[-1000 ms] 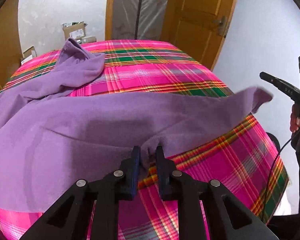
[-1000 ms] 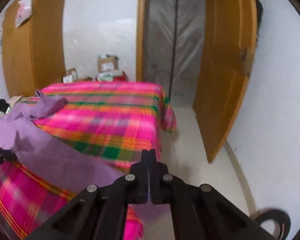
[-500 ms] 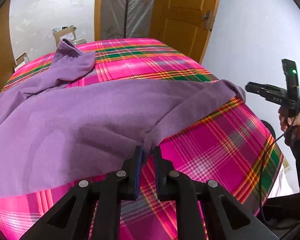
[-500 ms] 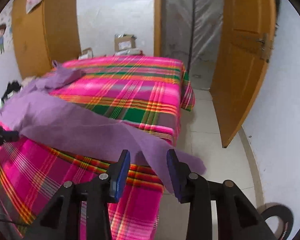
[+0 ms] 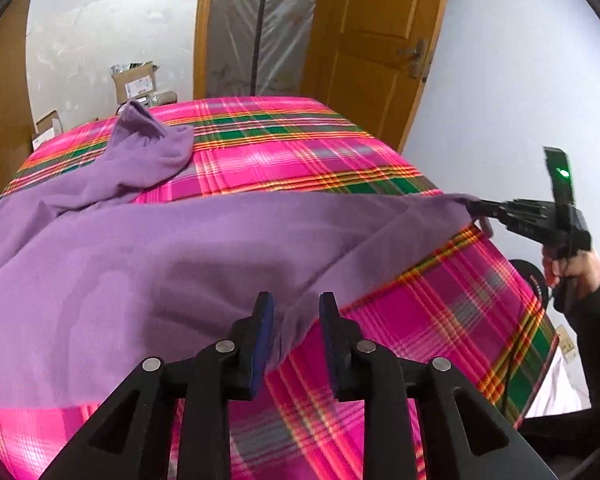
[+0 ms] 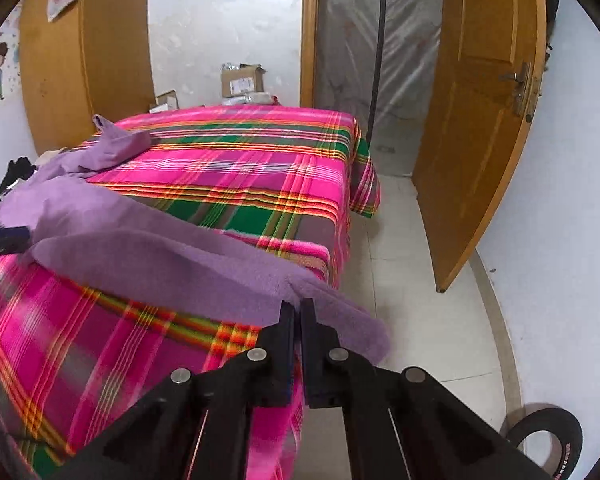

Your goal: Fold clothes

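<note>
Two pairs of tongs work one purple garment that is spread across the near end of a bed covered in a pink plaid sheet. The left tongs stand released, their blue-padded jaws apart with a bunched fold of the near hem lying in the gap between them, not pinched. The right tongs are clenched on the far right corner of the cloth; from the left wrist view that corner is drawn out past the right edge of the bed, taut toward the tool. Beyond the tongs the garment runs leftward in loose waves, and one end of it lies rumpled at the far left of the bed, near some cardboard boxes by the wall. The step looks like straightening the piece before a fold. The risk is on the left side: with only one corner gripped, a further pull to the right could drag the whole garment across the slick sheet and off the edge, or skew the hem so the fold comes out crooked.
</note>
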The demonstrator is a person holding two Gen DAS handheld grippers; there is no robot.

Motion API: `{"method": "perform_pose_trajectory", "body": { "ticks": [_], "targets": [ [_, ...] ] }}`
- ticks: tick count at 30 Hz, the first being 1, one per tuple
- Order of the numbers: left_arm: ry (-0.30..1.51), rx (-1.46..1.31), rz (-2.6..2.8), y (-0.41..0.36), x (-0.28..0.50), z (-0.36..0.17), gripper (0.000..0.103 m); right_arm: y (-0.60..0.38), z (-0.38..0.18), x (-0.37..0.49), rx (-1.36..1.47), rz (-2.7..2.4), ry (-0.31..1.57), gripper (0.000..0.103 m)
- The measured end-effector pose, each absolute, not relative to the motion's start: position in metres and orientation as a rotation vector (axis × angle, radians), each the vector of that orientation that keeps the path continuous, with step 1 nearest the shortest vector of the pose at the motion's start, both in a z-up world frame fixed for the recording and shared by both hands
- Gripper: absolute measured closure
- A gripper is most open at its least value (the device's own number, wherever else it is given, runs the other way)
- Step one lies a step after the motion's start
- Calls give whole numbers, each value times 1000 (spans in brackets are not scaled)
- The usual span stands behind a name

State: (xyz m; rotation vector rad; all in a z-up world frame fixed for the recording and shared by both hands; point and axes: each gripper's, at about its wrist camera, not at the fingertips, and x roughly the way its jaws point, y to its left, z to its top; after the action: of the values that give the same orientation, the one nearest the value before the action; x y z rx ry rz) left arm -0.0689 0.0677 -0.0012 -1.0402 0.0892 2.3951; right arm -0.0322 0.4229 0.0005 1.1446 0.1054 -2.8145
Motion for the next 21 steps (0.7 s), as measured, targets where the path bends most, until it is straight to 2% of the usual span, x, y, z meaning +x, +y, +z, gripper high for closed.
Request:
{"method": "perform_pose_trajectory", "body": {
  "ticks": [7,10,11,12,14,16,20,21],
  "targets": [
    [95,-1101,2336,80,-85,-17,78,438,-11,4,1213,-2690,78,100],
    [104,-1106,2284,86,-81,-21,65,444,-17,13,1247,-2672,-1,99],
    [108,-1109,2266,88,-79,-23,65,447,-18,16,1252,-2673,-33,99],
    [114,-1115,2244,90,-77,-25,65,452,-17,18,1240,-2690,-87,98],
    [124,-1127,2208,95,-73,-28,65,466,-14,20,1195,-2728,-249,86],
    [144,-1118,2199,97,-67,-29,65,482,-15,19,1144,-2730,-476,79],
    [123,-1124,2185,96,-63,-29,65,499,-33,16,1147,-2657,-807,68],
    [117,-1125,2187,95,-62,-29,65,503,-41,14,1163,-2610,-910,67]
  ]
}}
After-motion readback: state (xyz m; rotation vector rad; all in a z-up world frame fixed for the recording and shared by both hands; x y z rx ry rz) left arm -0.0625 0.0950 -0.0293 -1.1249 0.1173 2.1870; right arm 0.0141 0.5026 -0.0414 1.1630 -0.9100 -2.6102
